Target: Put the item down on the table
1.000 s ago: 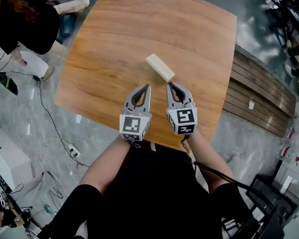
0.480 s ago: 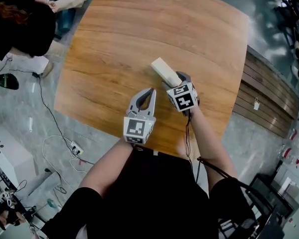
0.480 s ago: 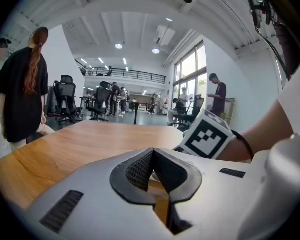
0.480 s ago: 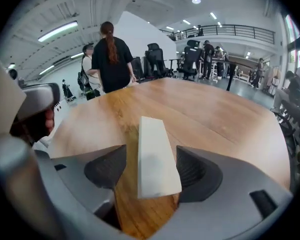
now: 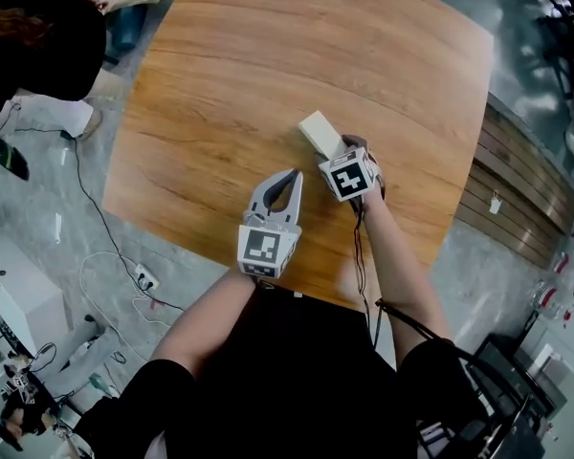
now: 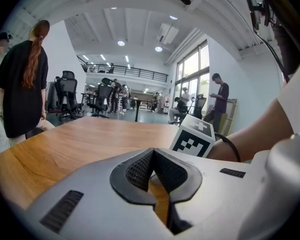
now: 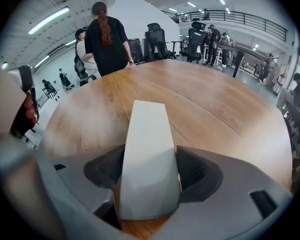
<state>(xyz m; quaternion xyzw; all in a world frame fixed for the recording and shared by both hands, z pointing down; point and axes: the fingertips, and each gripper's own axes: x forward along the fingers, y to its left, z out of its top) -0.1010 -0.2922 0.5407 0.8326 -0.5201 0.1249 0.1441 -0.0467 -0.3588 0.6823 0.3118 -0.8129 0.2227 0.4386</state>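
A pale rectangular block (image 5: 318,130) lies flat on the round wooden table (image 5: 230,84). My right gripper (image 5: 350,148) points steeply down over the block's near end. In the right gripper view the block (image 7: 149,149) fills the gap between the dark pads (image 7: 197,171). These jaws have just been opening, and they stand wide astride the block without a clear squeeze on it. My left gripper (image 5: 292,176) hovers low over the table to the left of the block, shut and empty. Its pads (image 6: 140,169) meet in the left gripper view.
A person in black (image 5: 33,41) stands by the table's far left edge, also seen in the right gripper view as a person (image 7: 106,34). Cables and a power strip (image 5: 139,277) lie on the floor at the left. A slatted wooden bench (image 5: 517,194) runs along the right.
My right gripper went from shut beside the block's near end to tipped down and open astride it. My left gripper sank slightly and stayed shut.
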